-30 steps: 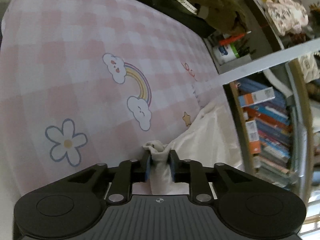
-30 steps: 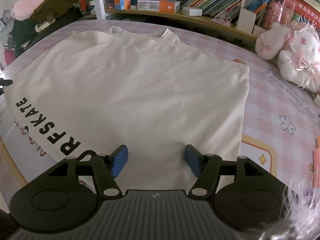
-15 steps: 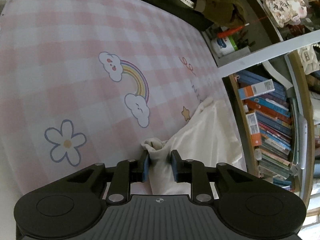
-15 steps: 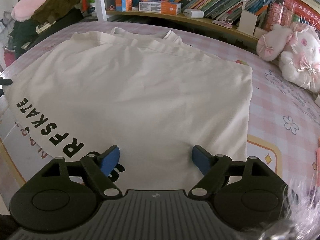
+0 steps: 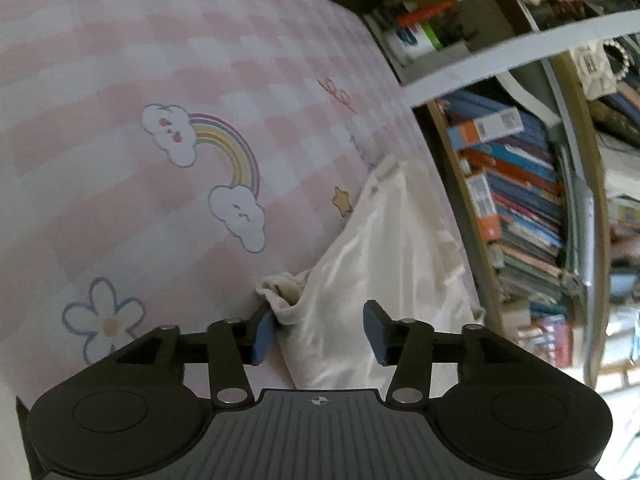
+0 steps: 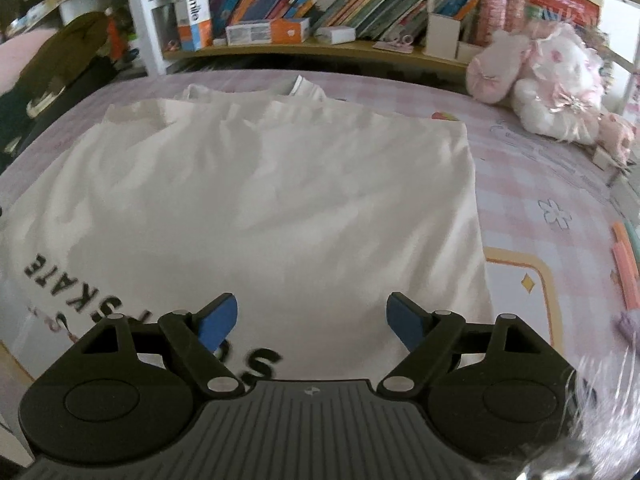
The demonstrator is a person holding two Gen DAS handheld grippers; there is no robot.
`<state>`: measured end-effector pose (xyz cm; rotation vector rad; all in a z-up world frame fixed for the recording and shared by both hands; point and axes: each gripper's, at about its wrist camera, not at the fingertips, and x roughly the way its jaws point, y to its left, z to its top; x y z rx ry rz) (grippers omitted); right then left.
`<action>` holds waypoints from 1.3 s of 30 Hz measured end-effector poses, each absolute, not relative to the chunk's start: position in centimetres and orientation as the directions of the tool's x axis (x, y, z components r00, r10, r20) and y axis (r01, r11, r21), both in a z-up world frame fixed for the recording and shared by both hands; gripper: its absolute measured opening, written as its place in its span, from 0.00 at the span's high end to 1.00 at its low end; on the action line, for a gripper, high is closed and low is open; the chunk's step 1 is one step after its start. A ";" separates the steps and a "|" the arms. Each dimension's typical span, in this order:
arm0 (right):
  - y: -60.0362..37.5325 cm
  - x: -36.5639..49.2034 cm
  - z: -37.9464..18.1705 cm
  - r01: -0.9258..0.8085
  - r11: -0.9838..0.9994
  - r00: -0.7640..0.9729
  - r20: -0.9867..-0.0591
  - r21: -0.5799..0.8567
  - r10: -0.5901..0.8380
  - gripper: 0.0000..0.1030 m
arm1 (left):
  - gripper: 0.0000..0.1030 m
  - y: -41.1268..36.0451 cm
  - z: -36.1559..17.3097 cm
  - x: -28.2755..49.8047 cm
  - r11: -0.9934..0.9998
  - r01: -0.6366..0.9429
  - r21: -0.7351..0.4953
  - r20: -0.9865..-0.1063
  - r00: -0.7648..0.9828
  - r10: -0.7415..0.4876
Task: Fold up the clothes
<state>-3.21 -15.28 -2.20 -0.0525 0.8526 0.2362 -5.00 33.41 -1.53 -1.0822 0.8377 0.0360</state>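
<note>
Pink bedsheet (image 5: 120, 60): one shirt (image 6: 260, 208), two spread claws.

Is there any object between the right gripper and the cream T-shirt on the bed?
No, nothing visible. The right gripper is open directly over the T-shirt, with only cloth between its fingers. The plush toy sits aside, off the shirt.

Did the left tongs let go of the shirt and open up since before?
Yes. The left tongs have spread wide, and the bunched corner of the cream shirt now lies loose beside one finger.
</note>
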 end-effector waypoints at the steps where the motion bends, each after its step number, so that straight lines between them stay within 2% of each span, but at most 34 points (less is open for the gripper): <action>1: -14.7 -3.4 -2.1 -0.198 0.979 0.636 -0.753 0.054 0.170 0.21 | 0.52 33.7 -1.6 -4.7 0.498 -0.406 -0.767 -0.614 0.690 -0.384; 9: -9.0 -4.5 -1.5 -0.091 0.995 0.661 -0.745 0.036 0.087 0.19 | 0.46 34.8 -2.1 -2.5 0.508 -0.333 -0.794 -0.595 0.594 -0.540; 20: -2.0 -7.3 -1.5 0.003 1.000 0.672 -0.741 -0.010 -0.010 0.17 | 0.42 35.6 -2.6 0.1 0.532 -0.234 -0.814 -0.575 0.459 -0.678; 26: 1.0 -8.2 -0.9 -0.037 0.996 0.682 -0.731 -0.076 -0.030 0.16 | 0.35 35.8 -2.8 0.9 0.512 -0.216 -0.831 -0.553 0.416 -0.722; 33: 3.1 -8.3 -0.9 -0.054 0.993 0.670 -0.741 -0.108 -0.044 0.16 | 0.35 36.0 -3.0 1.4 0.489 -0.215 -0.845 -0.534 0.398 -0.746; 39: 5.4 -8.4 -0.9 -0.134 0.980 0.673 -0.740 -0.144 -0.017 0.16 | 0.35 36.2 -3.2 1.6 0.471 -0.229 -0.852 -0.524 0.392 -0.756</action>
